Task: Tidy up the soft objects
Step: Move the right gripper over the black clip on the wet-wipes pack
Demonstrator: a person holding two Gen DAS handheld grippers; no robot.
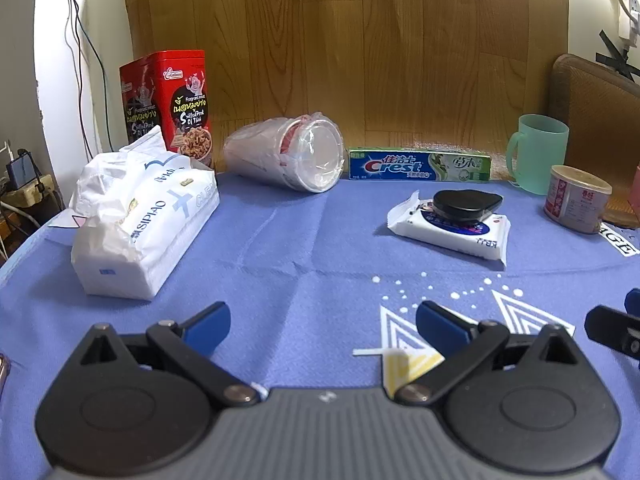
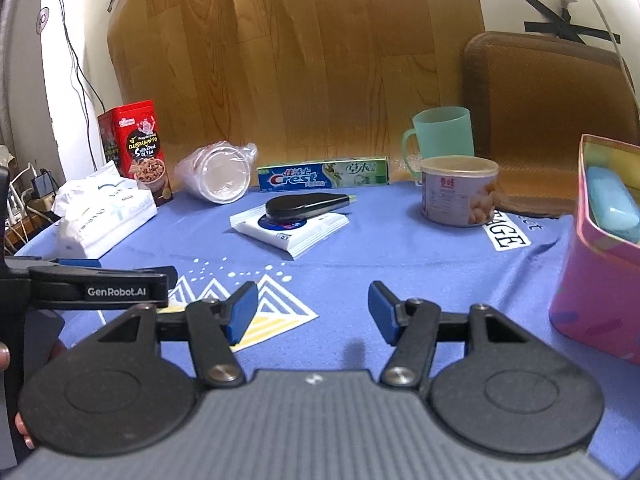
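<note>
Hovering low over the blue cloth (image 1: 304,240) on the counter, the left tool (image 1: 322,320) has its blue pads spread wide apart with nothing between them. The right tool (image 2: 312,308) hangs likewise above the cloth, its pads apart and empty.

Taking the Crest toothpaste box (image 1: 420,166) at the back of the counter as the landmark: the wet-wipe pack (image 1: 452,230) lies flat just in front of it, with a black flat case (image 1: 466,201) resting on top. The white tissue pack (image 1: 140,224), crumpled open at its top, sits well to the left of the box and nearer the camera. A bagged stack of clear plastic cups (image 1: 296,154) lies on its side just left of the box, and a red snack tin (image 1: 168,100) stands upright further left. A green mug (image 1: 540,152) stands right of the box, with a small tin can (image 1: 576,198) just in front of it. Far right of the box, a pink container (image 2: 600,272) holds something pale blue (image 2: 612,204), perhaps a sponge; the blur prevents certainty.
</note>
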